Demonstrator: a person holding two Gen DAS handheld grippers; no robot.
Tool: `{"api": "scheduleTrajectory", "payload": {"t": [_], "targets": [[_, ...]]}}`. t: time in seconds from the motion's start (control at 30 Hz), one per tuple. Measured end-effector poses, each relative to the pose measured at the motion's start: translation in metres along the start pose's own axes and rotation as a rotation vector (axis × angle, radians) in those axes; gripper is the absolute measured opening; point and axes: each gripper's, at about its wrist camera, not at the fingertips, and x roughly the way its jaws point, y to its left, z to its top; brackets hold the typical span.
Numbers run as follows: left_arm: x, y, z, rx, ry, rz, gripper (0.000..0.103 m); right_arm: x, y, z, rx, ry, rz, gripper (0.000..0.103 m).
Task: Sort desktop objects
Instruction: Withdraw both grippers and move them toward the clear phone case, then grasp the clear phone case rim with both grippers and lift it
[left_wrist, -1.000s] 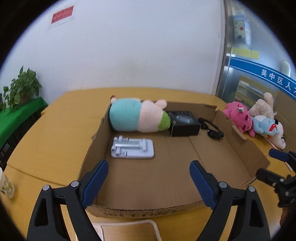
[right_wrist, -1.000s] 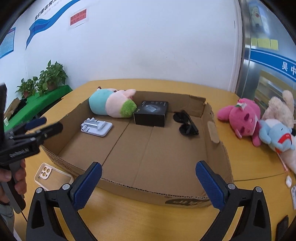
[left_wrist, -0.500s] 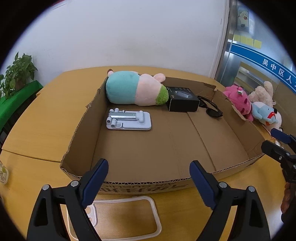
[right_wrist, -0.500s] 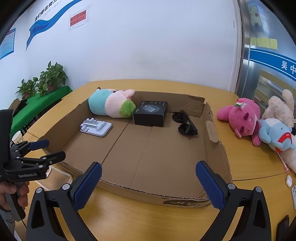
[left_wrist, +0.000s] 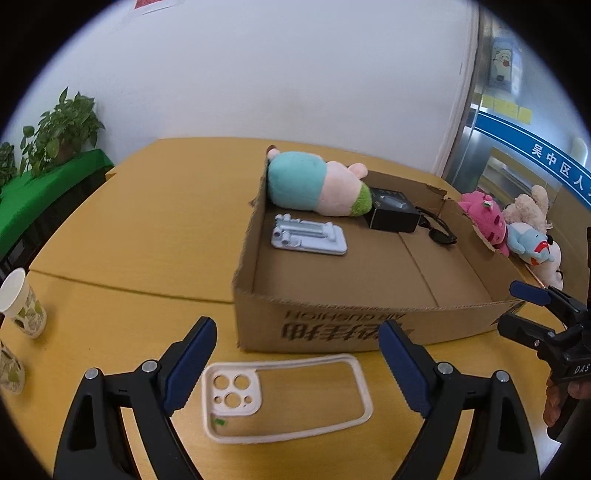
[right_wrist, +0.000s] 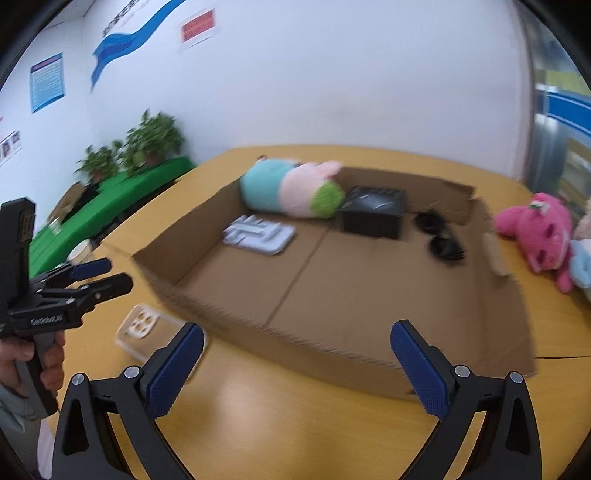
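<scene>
A clear phone case (left_wrist: 284, 398) lies flat on the wooden table just in front of the cardboard box (left_wrist: 332, 328). My left gripper (left_wrist: 295, 363) is open and empty, above and around the case. The case also shows in the right wrist view (right_wrist: 144, 330), with the left gripper (right_wrist: 99, 275) above it. My right gripper (right_wrist: 295, 365) is open and empty in front of the box (right_wrist: 332, 354). Inside the box lie a teal and pink plush (left_wrist: 317, 184), a grey phone stand (left_wrist: 308, 240), a black box (left_wrist: 393, 214) and sunglasses (left_wrist: 439, 230).
Pink, beige and blue plush toys (left_wrist: 517, 229) lie on the table right of the box. Paper cups (left_wrist: 22, 306) stand at the left table edge. Potted plants (left_wrist: 55, 136) sit on a green shelf at far left. The right gripper shows at right in the left wrist view (left_wrist: 532, 310).
My left gripper has pulled back out of the box and down toward the table, so the phone case now lies between its fingers. The right view has swung left and is blurred.
</scene>
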Motion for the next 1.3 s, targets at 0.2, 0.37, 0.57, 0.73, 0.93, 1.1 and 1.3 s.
{"api": "scheduleTrajectory", "payload": {"t": [0.2, 0.37, 0.57, 0.73, 0.93, 1.1, 1.3], "targets": [[0.012, 0.041, -0.025, -0.088, 0.073, 0.031, 0.089, 0.058, 0.045, -0.019, -0.004, 0.129, 0.169, 0.103], [0.028, 0.055, -0.036, -0.121, 0.13, 0.025, 0.069, 0.086, 0.06, -0.026, -0.031, 0.162, 0.17, 0.1], [0.044, 0.061, -0.05, -0.136, 0.201, 0.06, 0.024, 0.103, 0.068, -0.03, -0.069, 0.183, 0.135, 0.075], [0.046, 0.06, -0.052, -0.126, 0.197, 0.063, 0.009, 0.108, 0.073, -0.035, -0.124, 0.182, 0.107, 0.049], [0.043, 0.051, -0.054, -0.091, 0.193, 0.088, 0.007, 0.107, 0.076, -0.036, -0.136, 0.19, 0.132, 0.022], [0.024, 0.052, -0.051, -0.115, 0.161, 0.086, 0.005, 0.096, 0.071, -0.037, -0.086, 0.18, 0.178, 0.014], [-0.027, 0.041, -0.02, -0.098, 0.023, 0.098, 0.005, 0.047, 0.076, -0.014, -0.096, 0.022, 0.204, 0.014]]}}
